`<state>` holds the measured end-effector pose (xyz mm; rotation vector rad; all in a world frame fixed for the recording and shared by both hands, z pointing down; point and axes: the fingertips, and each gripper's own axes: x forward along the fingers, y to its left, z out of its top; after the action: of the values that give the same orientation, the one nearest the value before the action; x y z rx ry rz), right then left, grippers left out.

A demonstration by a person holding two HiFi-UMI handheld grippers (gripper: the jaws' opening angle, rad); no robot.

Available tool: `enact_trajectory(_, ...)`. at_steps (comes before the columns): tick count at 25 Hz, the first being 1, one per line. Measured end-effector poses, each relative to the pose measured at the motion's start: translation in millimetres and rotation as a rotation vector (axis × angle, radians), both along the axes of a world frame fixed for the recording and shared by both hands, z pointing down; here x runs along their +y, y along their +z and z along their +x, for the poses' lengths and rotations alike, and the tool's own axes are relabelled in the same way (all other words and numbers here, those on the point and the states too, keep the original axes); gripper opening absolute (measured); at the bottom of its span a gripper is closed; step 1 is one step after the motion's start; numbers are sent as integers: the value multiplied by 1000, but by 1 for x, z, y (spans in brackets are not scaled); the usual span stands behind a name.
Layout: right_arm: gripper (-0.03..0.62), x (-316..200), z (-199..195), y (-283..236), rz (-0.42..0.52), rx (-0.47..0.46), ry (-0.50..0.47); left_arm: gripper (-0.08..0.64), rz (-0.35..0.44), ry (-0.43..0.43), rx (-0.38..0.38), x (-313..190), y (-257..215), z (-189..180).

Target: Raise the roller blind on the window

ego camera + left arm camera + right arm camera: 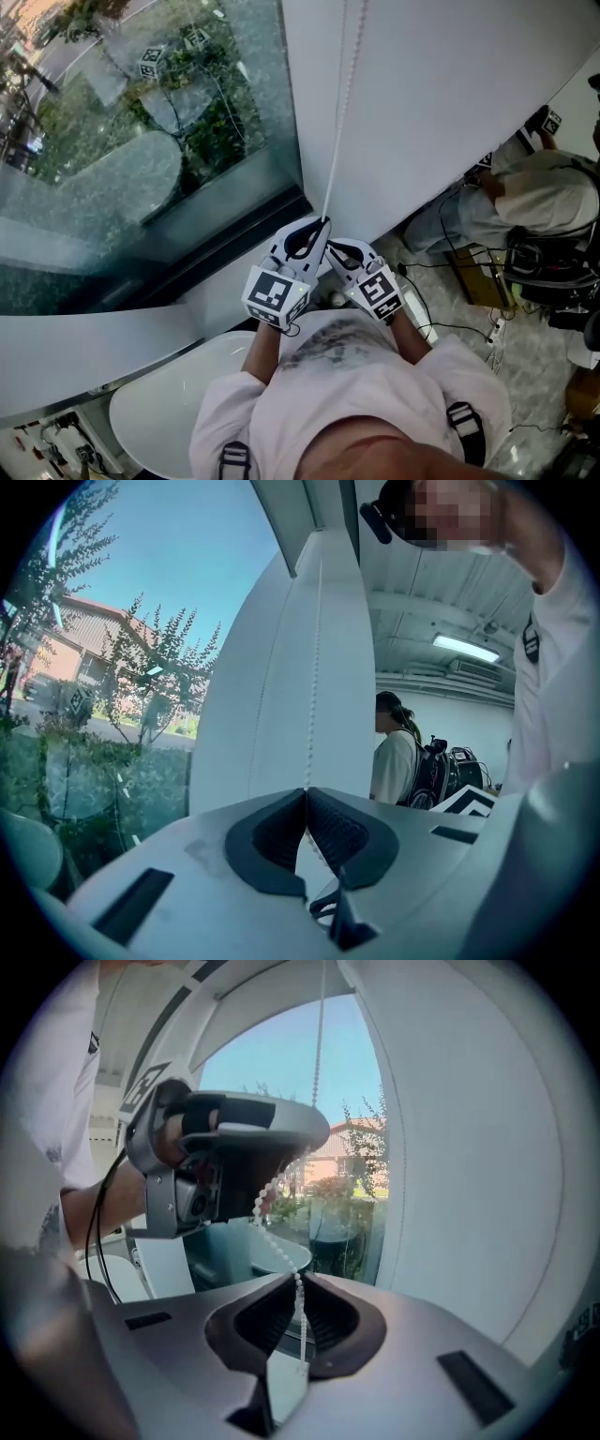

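Since both grippers sit close together in front of your chest, log them first: the left gripper (306,794) is pressed together on the bead chain (336,141), and the right gripper (298,1283), just beside it and lower on the same chain, is likewise pinched on it where it threads between the pads. Judgement: the chain is light, limp and smooth enough to slip, so take it with a bead seated above the pads and pull along its own line. It climbs the white wall (450,112) just right of the window glass (141,141); the blind's cloth shows in no view, and no container is in play.
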<state>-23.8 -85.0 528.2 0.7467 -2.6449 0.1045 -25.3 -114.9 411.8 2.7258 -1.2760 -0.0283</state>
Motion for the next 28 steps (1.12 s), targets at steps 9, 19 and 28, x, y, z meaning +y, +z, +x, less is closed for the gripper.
enact_trajectory(9,156,-5,13,-102,111,-167,47,9,3,-17,-6,1,2,-6)
enact_trajectory(19,163,-10,8,-187,215,-259,21,9,13,-12,2,6,1,-5)
enact_trajectory(28,163,-15,-3,-229,223,-295,-18,9,18,-27,18,4,-8,-6)
